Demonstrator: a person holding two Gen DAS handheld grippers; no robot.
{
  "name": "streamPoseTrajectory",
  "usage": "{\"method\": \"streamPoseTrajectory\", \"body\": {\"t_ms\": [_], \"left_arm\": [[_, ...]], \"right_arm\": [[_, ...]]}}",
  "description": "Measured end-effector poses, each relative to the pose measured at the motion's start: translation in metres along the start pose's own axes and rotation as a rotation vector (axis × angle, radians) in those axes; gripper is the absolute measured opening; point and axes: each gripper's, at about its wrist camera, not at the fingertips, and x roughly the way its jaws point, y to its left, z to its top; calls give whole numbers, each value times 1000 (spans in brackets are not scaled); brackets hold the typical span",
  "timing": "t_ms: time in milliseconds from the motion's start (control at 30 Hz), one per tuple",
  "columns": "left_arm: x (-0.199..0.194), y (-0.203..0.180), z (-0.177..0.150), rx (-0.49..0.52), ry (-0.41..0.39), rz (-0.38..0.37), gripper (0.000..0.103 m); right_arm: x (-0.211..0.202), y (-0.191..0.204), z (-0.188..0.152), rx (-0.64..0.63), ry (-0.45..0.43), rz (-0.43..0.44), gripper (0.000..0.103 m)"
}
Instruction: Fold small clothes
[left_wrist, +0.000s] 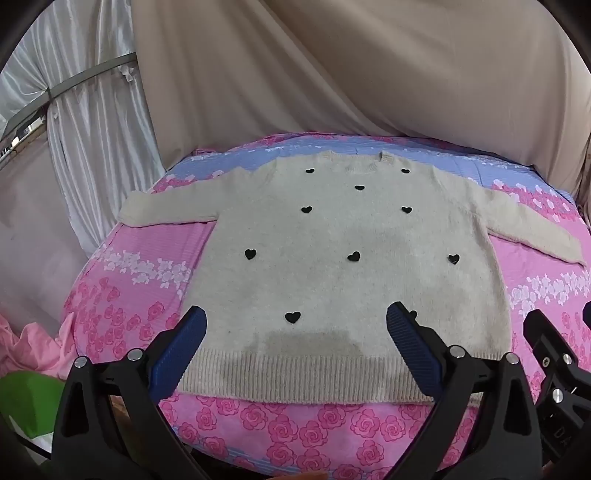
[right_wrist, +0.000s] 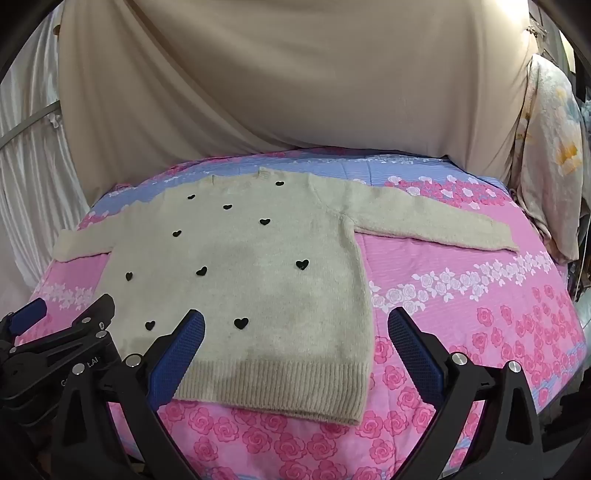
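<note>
A small beige knit sweater (left_wrist: 343, 236) with black hearts lies flat, front up, sleeves spread, on a pink rose-print bed sheet (left_wrist: 155, 266). It also shows in the right wrist view (right_wrist: 255, 266). My left gripper (left_wrist: 295, 325) is open and empty, hovering above the ribbed hem near the front edge. My right gripper (right_wrist: 295, 325) is open and empty, above the sweater's lower right corner. In the left wrist view the right gripper (left_wrist: 554, 354) shows at the right edge. In the right wrist view the left gripper (right_wrist: 55, 325) shows at the left edge.
Beige drapes (left_wrist: 369, 74) hang behind the bed and white satin curtains (left_wrist: 85, 110) hang at left. A floral cloth (right_wrist: 550, 155) hangs at right. Pink fabric (left_wrist: 33, 343) and a green object (left_wrist: 26, 402) lie at the lower left.
</note>
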Motion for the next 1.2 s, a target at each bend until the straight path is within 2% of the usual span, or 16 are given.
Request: {"method": "streamPoseTrajectory", "body": {"t_ms": [300,400,1200], "left_arm": [[10,-11,2,-4,3,7,96],[7,-2,-2,-4,-1,-11,96],[19,-10,-4,9,23,-14,96]], "right_arm": [[0,0,0,-2,3,-2,98],[-1,0,0,-3,4,1,98],[16,-10,-5,-1,43,3,98]]}}
